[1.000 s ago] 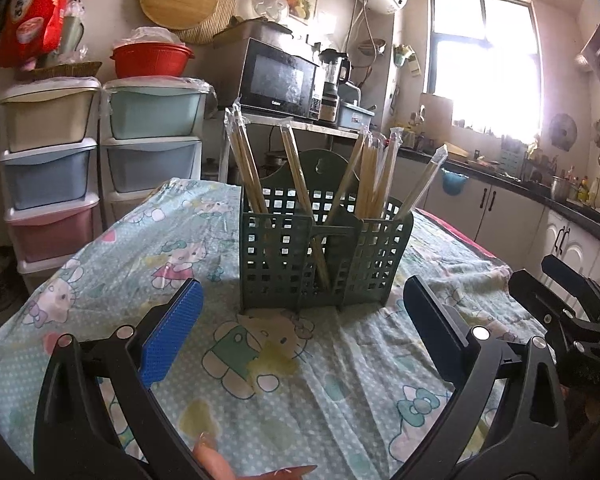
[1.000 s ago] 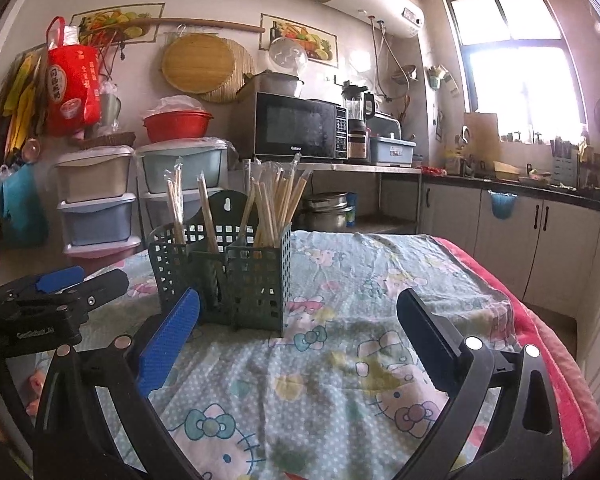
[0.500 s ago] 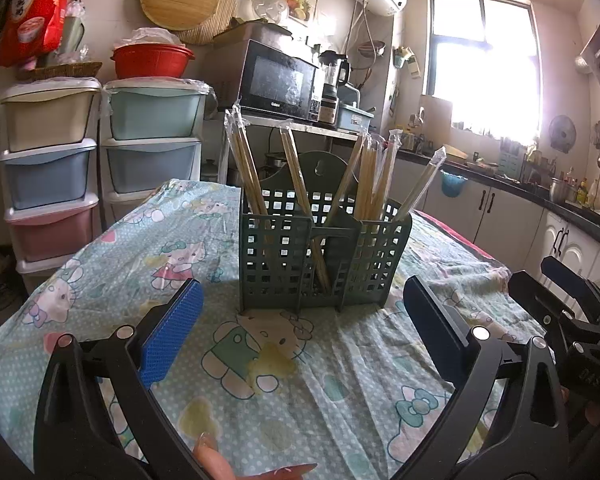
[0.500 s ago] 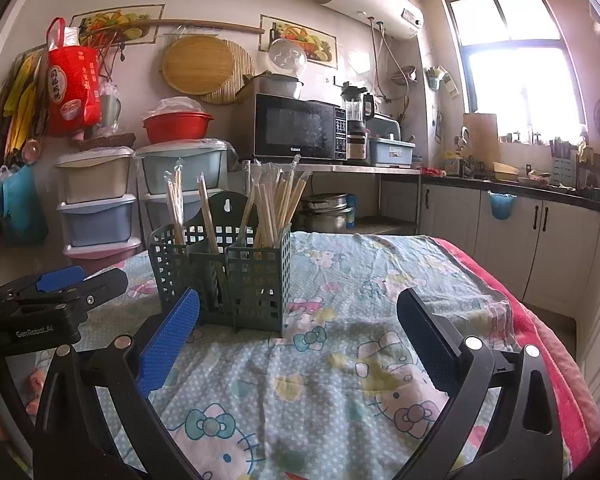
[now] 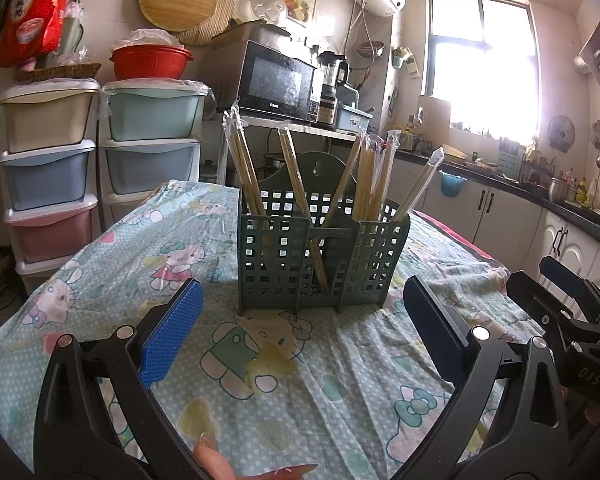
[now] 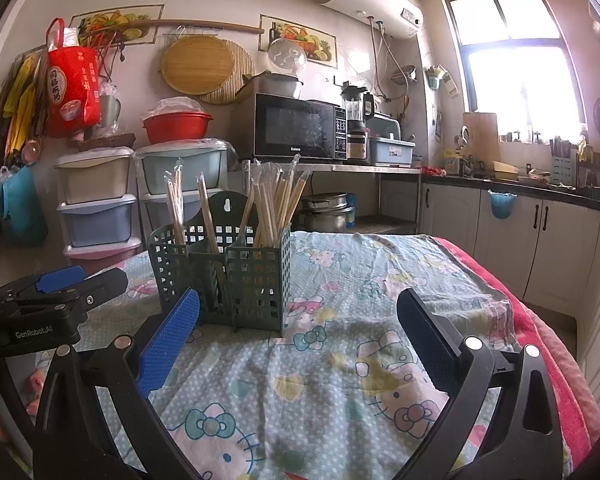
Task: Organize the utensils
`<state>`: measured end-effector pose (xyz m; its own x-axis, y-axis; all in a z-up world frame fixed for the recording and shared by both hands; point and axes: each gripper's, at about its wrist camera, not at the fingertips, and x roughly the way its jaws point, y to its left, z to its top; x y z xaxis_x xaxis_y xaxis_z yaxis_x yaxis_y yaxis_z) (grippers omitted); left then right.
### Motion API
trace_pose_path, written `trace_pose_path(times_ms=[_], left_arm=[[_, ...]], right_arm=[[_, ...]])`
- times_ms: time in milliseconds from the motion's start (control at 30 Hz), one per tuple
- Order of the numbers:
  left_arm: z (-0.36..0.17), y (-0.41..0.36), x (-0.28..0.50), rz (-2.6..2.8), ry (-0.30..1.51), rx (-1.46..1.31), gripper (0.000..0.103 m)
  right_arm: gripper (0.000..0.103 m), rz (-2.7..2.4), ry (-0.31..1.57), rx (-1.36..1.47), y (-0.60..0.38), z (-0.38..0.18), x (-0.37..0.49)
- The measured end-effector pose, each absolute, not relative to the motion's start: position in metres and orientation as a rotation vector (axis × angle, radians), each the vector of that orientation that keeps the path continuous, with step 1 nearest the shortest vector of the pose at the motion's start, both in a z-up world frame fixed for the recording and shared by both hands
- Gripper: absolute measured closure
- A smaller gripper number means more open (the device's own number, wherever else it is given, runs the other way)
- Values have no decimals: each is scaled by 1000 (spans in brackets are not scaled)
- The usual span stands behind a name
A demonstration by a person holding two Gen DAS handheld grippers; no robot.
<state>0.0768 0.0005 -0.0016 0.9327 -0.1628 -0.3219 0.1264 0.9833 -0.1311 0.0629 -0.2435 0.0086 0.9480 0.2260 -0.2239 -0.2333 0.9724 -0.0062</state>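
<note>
A dark green lattice utensil holder (image 5: 320, 256) (image 6: 228, 268) stands upright on the cartoon-print tablecloth (image 5: 260, 380). Several wrapped pairs of wooden chopsticks (image 5: 372, 176) (image 6: 276, 204) lean in its compartments. My left gripper (image 5: 300, 320) is open and holds nothing, a short way in front of the holder. My right gripper (image 6: 298, 328) is also open with nothing in it, with the holder ahead and to its left. In the left wrist view the right gripper (image 5: 568, 300) shows at the right edge; in the right wrist view the left gripper (image 6: 60, 284) shows at the left edge.
Stacked plastic drawers (image 5: 48, 168) stand beyond the table's far left. A microwave (image 6: 300, 128) sits on a shelf behind the table. Kitchen cabinets (image 6: 520, 232) and a counter run along the right. A red blanket edge (image 6: 548, 320) hangs off the table's right side.
Both views have drifted only slightly; the holder sits a touch closer in the right wrist view. Both grippers stay open with nothing held.
</note>
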Motion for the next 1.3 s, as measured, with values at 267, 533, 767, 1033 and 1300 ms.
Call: trace_pose_path(times_ms=[267,533,767,1033,1300], left_arm=[[-2,0,76,-148,338,-109,11],[-2,0,76,-147,338,-109,11],[-2,0,76,-147,339,-109,11],[-2,-1,78,-151,348,-111,11],[-6,2,84,-99,381,-106,11]], right_arm=[[7,234,224,-33,-244,9,63],[7,234,224,-32,-244,9,63],[7,234,224,-32,-244,8,63],[7,233,223,-30,-244,8,63],[7,208,253,-10,-250,10,66]])
